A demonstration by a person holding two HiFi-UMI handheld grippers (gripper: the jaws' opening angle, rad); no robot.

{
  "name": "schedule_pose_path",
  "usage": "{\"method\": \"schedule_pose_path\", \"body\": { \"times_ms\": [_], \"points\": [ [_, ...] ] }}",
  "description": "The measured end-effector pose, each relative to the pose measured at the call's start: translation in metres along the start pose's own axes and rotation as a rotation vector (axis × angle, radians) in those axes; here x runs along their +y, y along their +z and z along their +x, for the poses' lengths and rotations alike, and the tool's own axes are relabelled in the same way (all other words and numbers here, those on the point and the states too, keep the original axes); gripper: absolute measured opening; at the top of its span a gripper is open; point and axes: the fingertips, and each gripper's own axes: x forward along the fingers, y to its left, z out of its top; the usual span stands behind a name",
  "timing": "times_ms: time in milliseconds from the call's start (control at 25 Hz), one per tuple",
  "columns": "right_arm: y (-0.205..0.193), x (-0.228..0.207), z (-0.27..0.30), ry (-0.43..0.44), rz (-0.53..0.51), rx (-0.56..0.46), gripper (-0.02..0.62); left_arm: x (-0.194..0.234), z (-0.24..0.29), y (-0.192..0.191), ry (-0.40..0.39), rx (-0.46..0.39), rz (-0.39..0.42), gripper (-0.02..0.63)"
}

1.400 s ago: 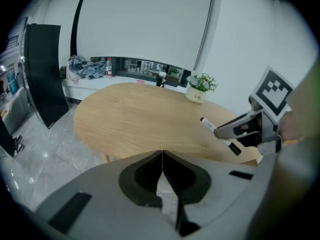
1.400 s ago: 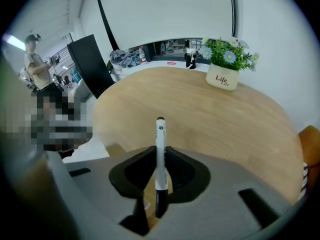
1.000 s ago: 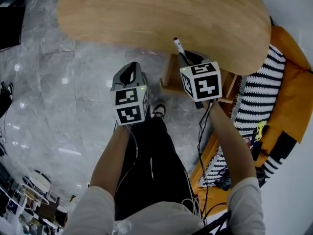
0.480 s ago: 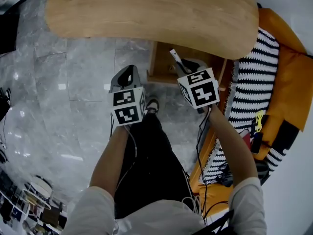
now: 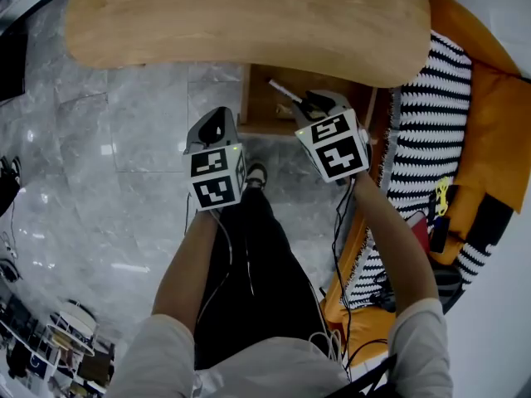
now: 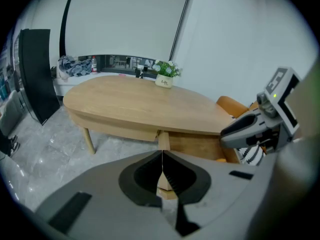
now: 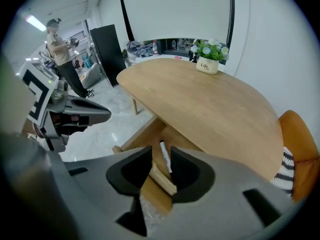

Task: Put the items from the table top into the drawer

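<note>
Right claw (image 7: 161, 153) jaws have just been opening, loose around the pen (image 5: 282, 92) over the drawer (image 5: 259, 114); I judge it released. Left claw (image 6: 161, 174) closed, empty.

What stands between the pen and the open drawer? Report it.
Nothing visible. The right gripper, its jaws just opening, has the pen loose between them, right above the open drawer.

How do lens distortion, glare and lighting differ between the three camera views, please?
Head view: the fisheye bows the oval light-wood tabletop, and lamp glints dot the polished grey marble floor. Left gripper view: black vignetted corners, an evenly lit white wall, no hard shadows. Right gripper view: the ceiling strip light blows out at upper left; edges curve.
</note>
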Motion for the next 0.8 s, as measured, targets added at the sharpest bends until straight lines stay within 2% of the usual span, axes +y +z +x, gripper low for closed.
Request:
{"method": "schedule_pose_path", "body": {
  "times_ms": [280,520,640,800],
  "points": [
    [-0.013,-0.012,-0.004,-0.016,0.057,-0.003,0.095,-0.009,0.004,0.003,-0.004,0.005,0.022,0.008],
    [-0.011,-0.020,-0.019,-0.034,0.126,-0.038,0.086,-0.016,-0.011,0.020,-0.009,0.010,0.084,0.009],
    [-0.010,-0.027,-0.054,-0.077,0.237,-0.074,0.056,-0.027,-0.043,0.038,-0.033,0.004,0.135,0.009],
    [-0.001,-0.055,-0.111,-0.175,0.432,-0.185,0.018,-0.045,-0.072,0.077,-0.072,-0.030,0.241,0.009]
  ]
}}
